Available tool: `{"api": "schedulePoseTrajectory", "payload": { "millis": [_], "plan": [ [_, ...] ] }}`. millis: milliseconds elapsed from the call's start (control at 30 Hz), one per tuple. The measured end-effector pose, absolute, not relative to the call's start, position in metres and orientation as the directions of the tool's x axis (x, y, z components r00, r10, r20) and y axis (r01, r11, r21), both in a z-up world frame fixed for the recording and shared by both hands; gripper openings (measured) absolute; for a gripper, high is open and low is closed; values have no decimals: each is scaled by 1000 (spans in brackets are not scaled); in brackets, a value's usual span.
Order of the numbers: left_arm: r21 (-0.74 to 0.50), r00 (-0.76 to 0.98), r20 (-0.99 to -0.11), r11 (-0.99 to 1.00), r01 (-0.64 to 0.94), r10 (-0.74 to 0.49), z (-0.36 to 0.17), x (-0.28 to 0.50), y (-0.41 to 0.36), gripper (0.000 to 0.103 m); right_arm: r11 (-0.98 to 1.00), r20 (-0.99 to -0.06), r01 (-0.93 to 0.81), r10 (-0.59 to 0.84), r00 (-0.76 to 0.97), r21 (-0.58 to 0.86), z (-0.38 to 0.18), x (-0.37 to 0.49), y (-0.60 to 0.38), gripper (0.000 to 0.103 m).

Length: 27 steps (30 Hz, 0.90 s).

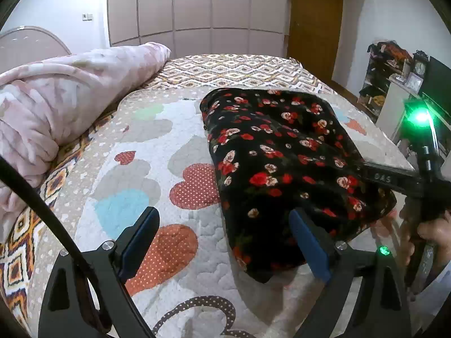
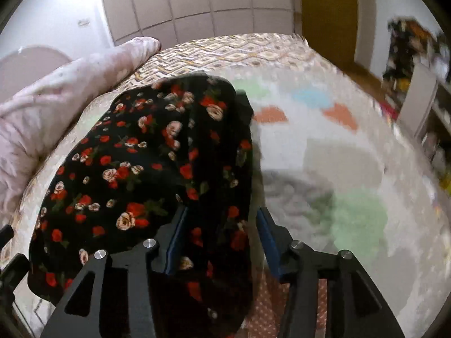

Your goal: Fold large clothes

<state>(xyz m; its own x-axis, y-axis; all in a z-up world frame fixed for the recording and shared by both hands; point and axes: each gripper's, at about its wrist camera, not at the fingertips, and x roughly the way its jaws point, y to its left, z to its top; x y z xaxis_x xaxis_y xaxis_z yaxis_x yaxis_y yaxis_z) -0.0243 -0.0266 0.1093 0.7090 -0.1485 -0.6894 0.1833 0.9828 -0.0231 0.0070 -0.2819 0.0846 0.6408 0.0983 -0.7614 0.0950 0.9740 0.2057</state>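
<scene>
Folded floral garment (image 1: 282, 152) laid on bed quilt (image 1: 157, 146), long axis running lower right to upper centre. Left gripper (image 1: 225, 242) spread, empty, garment corner beside right finger. Right gripper (image 2: 220, 242) part-spread, garment edge loose between fingers; nearer hand.

One black floral garment (image 1: 282, 152), folded, on the bed. One heart-print quilt (image 1: 157, 146) under it; one diamond-pattern bedspread (image 1: 225, 69) beneath that. One pink fleece blanket (image 1: 56, 95), rolled, at the left. Two grippers: left gripper (image 1: 225, 242) and right gripper (image 2: 220, 242), each with two blue-padded fingers. One hand (image 1: 431, 231) visible. One wardrobe (image 1: 197, 8), one wooden door (image 1: 315, 22), one clock (image 1: 420, 69), one cluttered shelf unit (image 1: 380, 79). Two green lights glow on the rigs.
</scene>
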Motion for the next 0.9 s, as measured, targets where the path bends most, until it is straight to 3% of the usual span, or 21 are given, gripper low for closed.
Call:
{"api": "schedulePoseTrajectory", "payload": {
  "millis": [133,300,533,667,700,900],
  "plan": [
    [23,803,-589,992,126,-88,129,-45,-23,93,949,-742,142,121,659,282,99,-13,-296,58],
    [28,909,-417,1000,15,-2,163,-83,-9,101,976,-728,111,61,683,185,120,-58,-273,58],
    [77,958,-272,994,-73,92,196,-135,1,103,995,-705,58,13,709,76,128,-107,-236,66],
    [50,955,-291,998,-47,60,199,-153,5,103,998,-689,54,-15,725,35,130,-132,-216,73],
    [30,944,-330,999,-20,28,197,-154,7,103,998,-690,62,-24,724,31,130,-137,-213,77],
    [-27,869,-495,999,20,-31,170,-150,11,103,997,-715,72,-37,698,18,122,-154,-204,77]
  ]
}}
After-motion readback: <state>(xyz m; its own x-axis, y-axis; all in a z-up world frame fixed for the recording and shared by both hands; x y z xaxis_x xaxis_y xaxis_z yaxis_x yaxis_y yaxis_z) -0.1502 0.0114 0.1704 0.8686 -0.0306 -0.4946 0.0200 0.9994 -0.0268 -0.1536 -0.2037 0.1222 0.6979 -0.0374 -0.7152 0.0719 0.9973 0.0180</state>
